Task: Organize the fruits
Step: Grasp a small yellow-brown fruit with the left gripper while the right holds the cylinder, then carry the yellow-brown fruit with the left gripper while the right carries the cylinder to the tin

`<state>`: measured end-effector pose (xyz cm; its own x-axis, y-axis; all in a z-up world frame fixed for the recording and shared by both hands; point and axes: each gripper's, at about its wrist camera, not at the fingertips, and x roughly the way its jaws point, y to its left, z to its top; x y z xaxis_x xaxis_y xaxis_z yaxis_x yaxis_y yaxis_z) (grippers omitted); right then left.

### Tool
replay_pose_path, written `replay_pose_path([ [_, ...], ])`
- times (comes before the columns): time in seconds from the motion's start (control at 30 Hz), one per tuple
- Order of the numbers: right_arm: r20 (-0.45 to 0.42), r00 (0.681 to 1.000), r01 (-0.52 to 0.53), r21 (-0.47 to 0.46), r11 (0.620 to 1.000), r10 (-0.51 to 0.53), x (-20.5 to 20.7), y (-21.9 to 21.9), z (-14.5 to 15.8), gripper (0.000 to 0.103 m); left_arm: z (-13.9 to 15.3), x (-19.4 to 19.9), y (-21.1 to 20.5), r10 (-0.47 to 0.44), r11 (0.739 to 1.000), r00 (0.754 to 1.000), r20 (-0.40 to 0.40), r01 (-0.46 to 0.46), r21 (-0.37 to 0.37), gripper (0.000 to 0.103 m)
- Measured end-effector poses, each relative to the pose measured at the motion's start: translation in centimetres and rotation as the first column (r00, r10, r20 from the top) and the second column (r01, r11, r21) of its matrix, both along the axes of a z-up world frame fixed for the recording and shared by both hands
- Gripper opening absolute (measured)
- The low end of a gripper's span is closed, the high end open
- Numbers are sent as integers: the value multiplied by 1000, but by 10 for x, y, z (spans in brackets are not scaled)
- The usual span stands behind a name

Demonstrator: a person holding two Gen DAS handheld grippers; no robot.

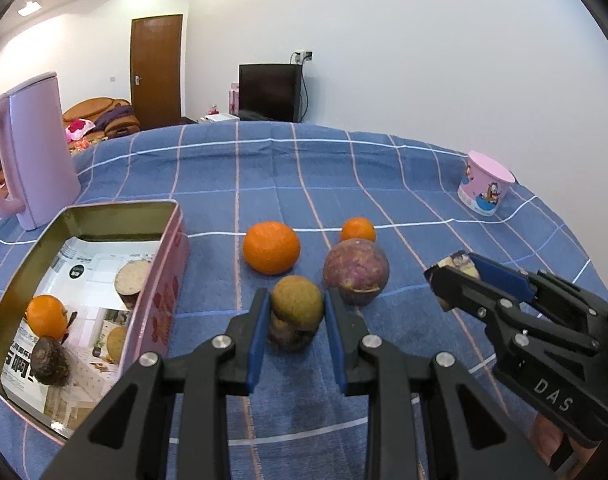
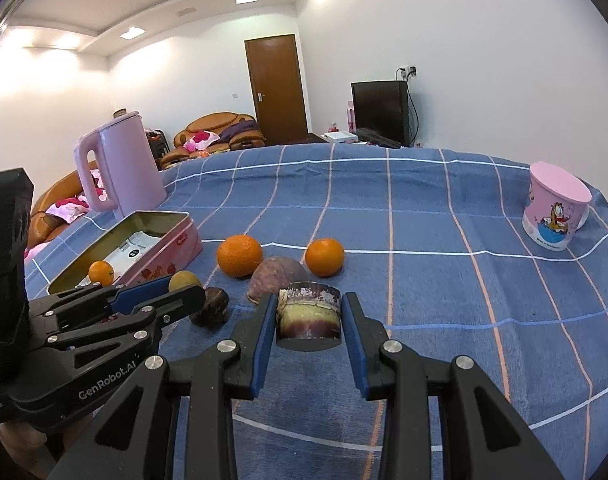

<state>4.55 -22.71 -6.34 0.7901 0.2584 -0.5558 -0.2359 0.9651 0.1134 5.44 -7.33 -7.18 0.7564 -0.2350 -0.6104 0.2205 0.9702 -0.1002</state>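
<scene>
Home living room, we record: brown sofa (image 2: 220, 130) with cushions, dark television (image 2: 379, 112), wooden door (image 2: 278, 88), checked-cloth worktop (image 2: 423, 216), pink kettle (image 2: 118, 168).

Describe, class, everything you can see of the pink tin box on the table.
The pink tin box is a rectangular metal tin, lid off, pink outside with red prints, gold-toned inside. It rests on the blue checked cloth beside the pink kettle. A printed leaflet lines its floor, holding one orange, a cut purple piece and a dark fruit.

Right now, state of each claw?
Left claw: open around the green-brown fruit, not clamped.
Right claw: shut on cut fruit piece.
</scene>
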Motion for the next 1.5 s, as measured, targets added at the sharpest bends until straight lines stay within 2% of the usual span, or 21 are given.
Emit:
replay_pose_path([
  [1.5,132,991,-11,-1,1000,11,-23,1,11,35,14,-27,-4,35,998,985,169,-43,49,29],
])
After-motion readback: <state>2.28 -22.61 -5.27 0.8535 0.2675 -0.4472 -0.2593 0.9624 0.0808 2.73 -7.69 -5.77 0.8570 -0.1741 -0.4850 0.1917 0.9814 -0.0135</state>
